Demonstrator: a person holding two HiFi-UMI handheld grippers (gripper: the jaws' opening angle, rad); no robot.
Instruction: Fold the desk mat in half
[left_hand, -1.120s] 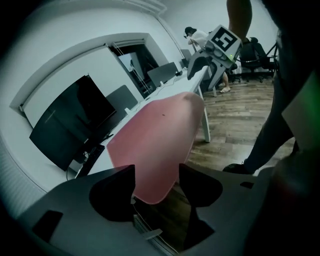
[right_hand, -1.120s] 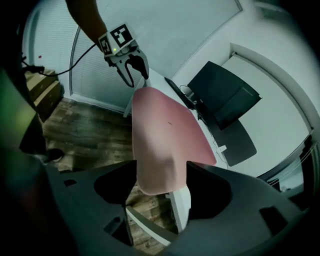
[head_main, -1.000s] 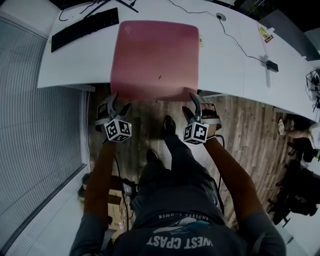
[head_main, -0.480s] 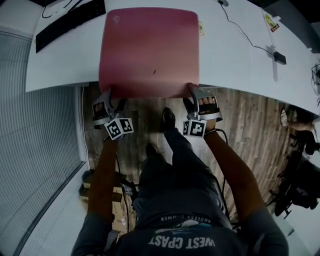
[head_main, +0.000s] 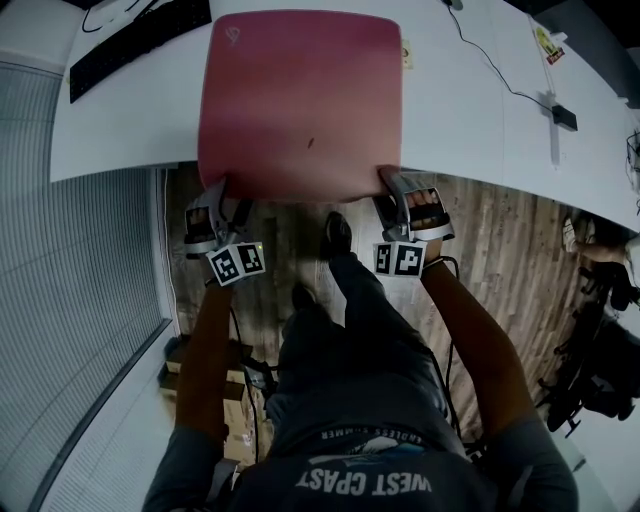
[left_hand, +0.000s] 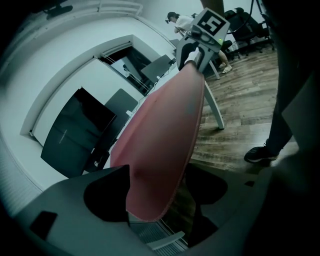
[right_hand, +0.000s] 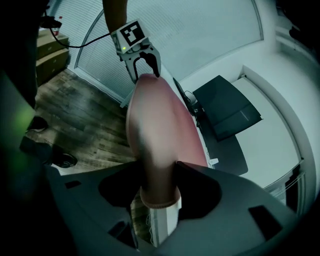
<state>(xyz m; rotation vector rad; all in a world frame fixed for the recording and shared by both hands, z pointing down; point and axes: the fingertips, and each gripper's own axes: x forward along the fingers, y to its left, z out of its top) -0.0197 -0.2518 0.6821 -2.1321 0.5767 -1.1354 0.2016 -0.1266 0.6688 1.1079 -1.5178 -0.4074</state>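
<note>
The pink desk mat (head_main: 300, 100) lies on the white table (head_main: 480, 110), its near edge hanging over the table's front. My left gripper (head_main: 228, 195) is at the mat's near left corner. In the left gripper view that corner (left_hand: 160, 125) sits between the closing jaws, touching one with a gap to the other. My right gripper (head_main: 395, 180) is at the near right corner. Its jaws are closing around the mat (right_hand: 155, 130), which fills most of the gap. Each gripper view shows the other gripper at the mat's far end: right gripper (left_hand: 200, 42), left gripper (right_hand: 145, 62).
A black keyboard (head_main: 130, 45) lies on the table left of the mat. A cable runs to a small dark device (head_main: 565, 118) at the right. Below the table edge are the wooden floor (head_main: 500, 250) and my shoes (head_main: 337, 237).
Both grippers have moved forward from just below the mat's near edge onto its two near corners. The mat has not visibly lifted.
</note>
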